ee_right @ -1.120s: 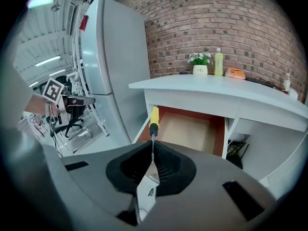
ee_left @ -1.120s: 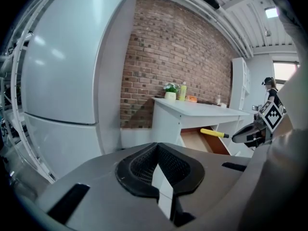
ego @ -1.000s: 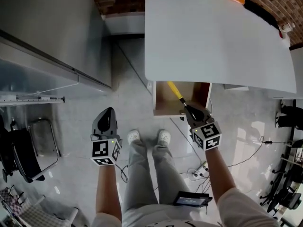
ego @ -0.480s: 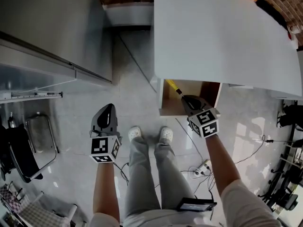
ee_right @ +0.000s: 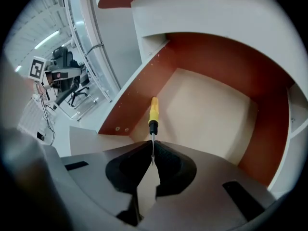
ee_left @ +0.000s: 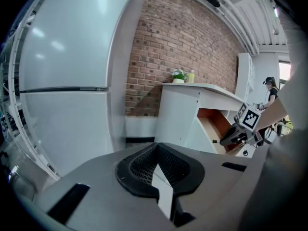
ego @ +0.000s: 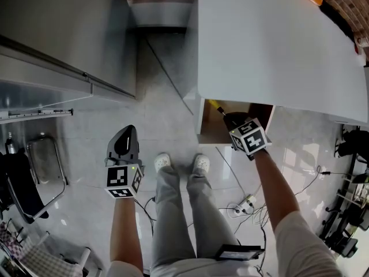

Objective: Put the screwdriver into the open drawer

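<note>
Glossy plastic handle, metal shaft on the screwdriver — matt pale wood in the drawer.

Yellow-and-black screwdriver, reddish-brown drawer with cream bottom, red-brown brick wall, white counter.

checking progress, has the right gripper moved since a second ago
Yes. The right gripper, shut on the yellow-handled screwdriver, has moved forward, from short of the open wooden drawer to over its front edge.

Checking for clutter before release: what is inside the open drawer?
Only the screwdriver, held by the right gripper over the bare drawer floor. The gripper body covers the near end.
</note>
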Available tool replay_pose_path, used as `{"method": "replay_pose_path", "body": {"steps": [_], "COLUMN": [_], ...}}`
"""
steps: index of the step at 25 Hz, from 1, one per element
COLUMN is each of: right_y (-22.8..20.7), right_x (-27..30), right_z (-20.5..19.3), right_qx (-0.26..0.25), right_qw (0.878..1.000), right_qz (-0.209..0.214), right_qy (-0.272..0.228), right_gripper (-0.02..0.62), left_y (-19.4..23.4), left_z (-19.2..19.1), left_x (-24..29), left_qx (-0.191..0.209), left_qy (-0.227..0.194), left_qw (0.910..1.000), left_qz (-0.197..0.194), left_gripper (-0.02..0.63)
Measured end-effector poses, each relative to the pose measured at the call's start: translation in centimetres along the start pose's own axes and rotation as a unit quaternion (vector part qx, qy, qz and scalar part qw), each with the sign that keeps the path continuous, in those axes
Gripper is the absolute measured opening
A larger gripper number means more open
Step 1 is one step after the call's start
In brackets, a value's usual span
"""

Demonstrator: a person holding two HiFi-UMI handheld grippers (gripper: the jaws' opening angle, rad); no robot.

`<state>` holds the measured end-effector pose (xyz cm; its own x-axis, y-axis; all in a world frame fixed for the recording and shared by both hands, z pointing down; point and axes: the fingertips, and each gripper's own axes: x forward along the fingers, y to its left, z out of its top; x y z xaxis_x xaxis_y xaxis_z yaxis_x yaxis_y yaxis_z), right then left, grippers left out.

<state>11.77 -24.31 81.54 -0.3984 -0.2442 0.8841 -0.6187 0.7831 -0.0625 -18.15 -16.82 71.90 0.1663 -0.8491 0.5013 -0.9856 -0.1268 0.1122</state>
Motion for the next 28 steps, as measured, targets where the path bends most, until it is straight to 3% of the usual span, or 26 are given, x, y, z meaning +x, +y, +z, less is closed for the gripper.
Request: {"method": "replay_pose_path", "body": {"steps": [5,14,28], "right_y": [-0.3,0.8,1.0], "right_x": [0.9,-0.9,-9.7], "right_z": [-0.6,0.9,3.4], "right_qx": [0.0,0.016,0.086], "right_qw": [0.998,0.999,0.995], "right_qz": [-0.005,-0.02,-0.039], "right_qy": [0.055,0.042,-0.009], "right_gripper": [0.026,0.026,0.026], "left_y": [0.0,-0.4,-4.4], "left_z": [0.0,1.3,7.5], "left_x": [0.1,-0.7,-3.7], "left_qx": [-0.006,-0.007,0.013], "left_qy": [0.0,0.008,0.006], "left_qw": [1.0,0.9999,0.9997], "left_qz": [0.001,0.005,-0.021], "left_gripper": [0.012,0.012,0.012]}}
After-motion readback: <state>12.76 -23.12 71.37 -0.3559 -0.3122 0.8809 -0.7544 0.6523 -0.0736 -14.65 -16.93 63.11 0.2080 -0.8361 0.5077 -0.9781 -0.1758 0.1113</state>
